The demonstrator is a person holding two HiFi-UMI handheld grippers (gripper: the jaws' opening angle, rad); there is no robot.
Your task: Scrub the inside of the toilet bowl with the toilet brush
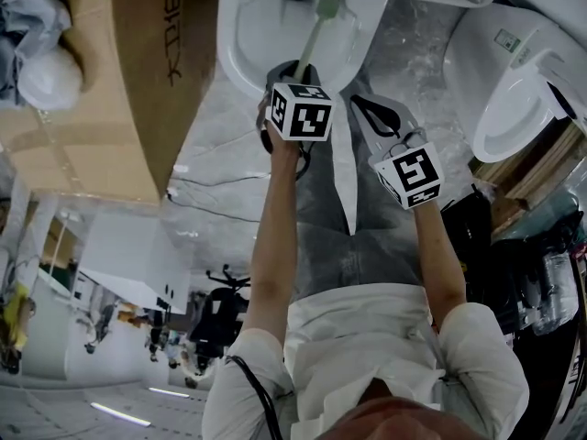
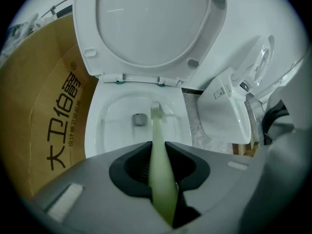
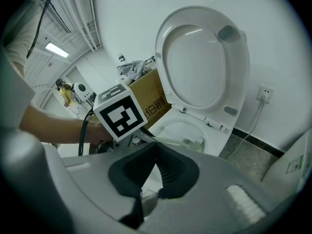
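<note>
Left tongs [image 2: 157,150] clenched on brush [image 2: 156,126], bristles inside bowl [image 2: 105,126] (just beside drain [image 2: 140,119]). Right tongs [image 3: 155,150] clenched empty, at their 3 o'clock.

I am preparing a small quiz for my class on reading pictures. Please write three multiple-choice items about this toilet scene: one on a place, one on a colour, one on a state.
1. Where is the head of the toilet brush?
A. in a bucket
B. inside the toilet bowl
C. in a sink

2. What colour is the brush handle?
A. pale green
B. red
C. black

3. How does the toilet lid stand?
A. shut
B. raised
C. taken off

Answers: B, the bristles sit within the bowl's white inside, near the drain. A, the handle shows pale green in the left gripper view. B, the lid stands upright behind the bowl.
</note>
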